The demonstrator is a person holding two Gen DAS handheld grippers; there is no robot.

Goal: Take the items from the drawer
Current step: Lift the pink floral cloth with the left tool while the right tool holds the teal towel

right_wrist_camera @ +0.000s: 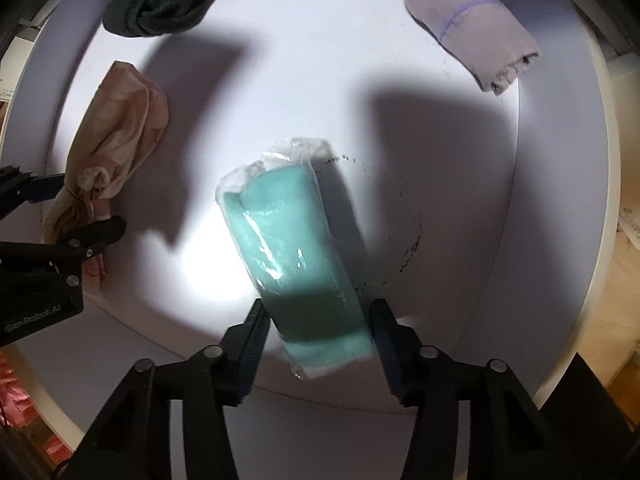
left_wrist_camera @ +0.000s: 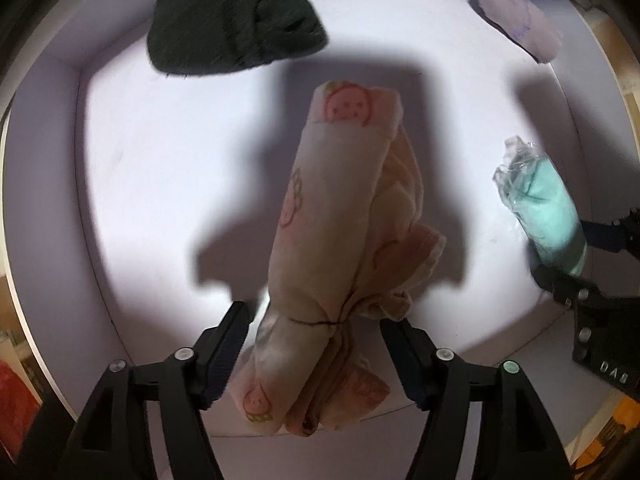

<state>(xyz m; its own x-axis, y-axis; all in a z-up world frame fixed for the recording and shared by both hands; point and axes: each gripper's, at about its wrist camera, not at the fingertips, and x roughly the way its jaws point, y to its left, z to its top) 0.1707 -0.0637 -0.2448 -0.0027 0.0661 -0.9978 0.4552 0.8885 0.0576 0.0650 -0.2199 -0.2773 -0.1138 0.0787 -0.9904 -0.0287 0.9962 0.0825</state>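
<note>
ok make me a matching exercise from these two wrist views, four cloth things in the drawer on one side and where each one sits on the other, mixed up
Things:
1. peach printed cloth bundle
2. teal cloth in clear wrap
3. dark green rolled cloth
4. lavender folded cloth

Places:
A. far right corner of the drawer
B. between the fingers of the right gripper
C. far left corner of the drawer
D. between the fingers of the left gripper

Pairs: 1-D, 2-B, 3-C, 4-A
</note>
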